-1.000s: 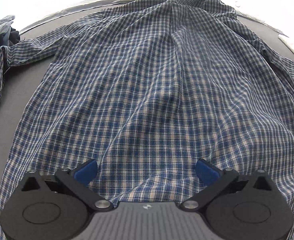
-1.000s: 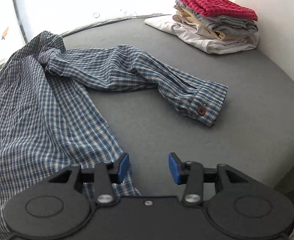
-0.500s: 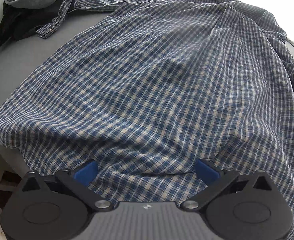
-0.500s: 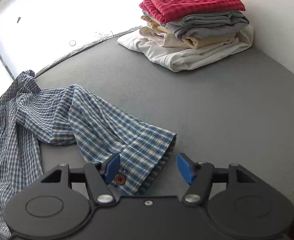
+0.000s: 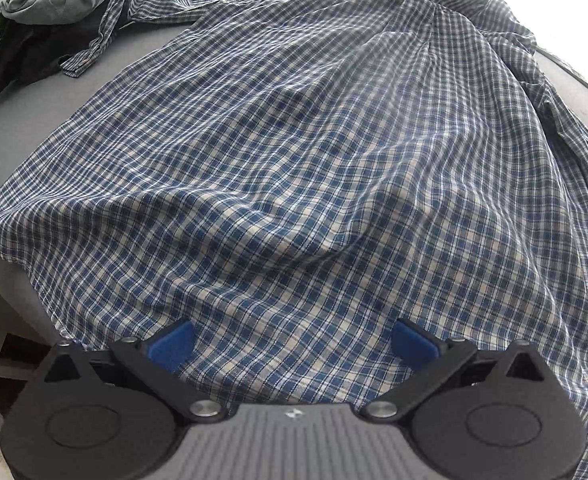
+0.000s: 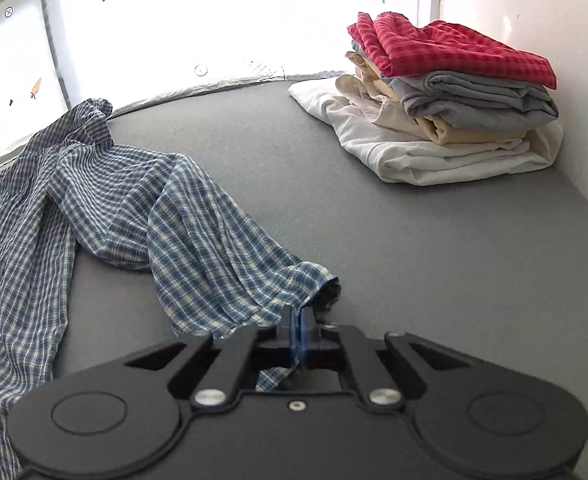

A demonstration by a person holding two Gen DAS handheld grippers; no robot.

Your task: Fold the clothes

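1. Blue-and-white checked cotton shirt point(image 5: 294, 152) spread back-up and rumpled over the grey padded table top point(image 6: 434, 248), hem hanging over the near edge.
2. Left gripper point(image 5: 292, 340) with blue pads, low over the shirt's hem area; jaws spread wide, nothing pinched, fabric lying between and under them.
3. Right gripper point(image 6: 297, 328) clenched tight on the cuff end of the shirt's right sleeve point(image 6: 221, 248), blue pads pressed together with checked cloth caught between.
4. Sleeve trailing from the collar area down to the closed pads.
5. Folded stack of garments point(image 6: 454, 96) in the far right corner: red checked on top, grey, beige, white beneath.
6. Crumpled grey and dark clothes point(image 5: 53, 20) heaped at the far left, touching the other sleeve.
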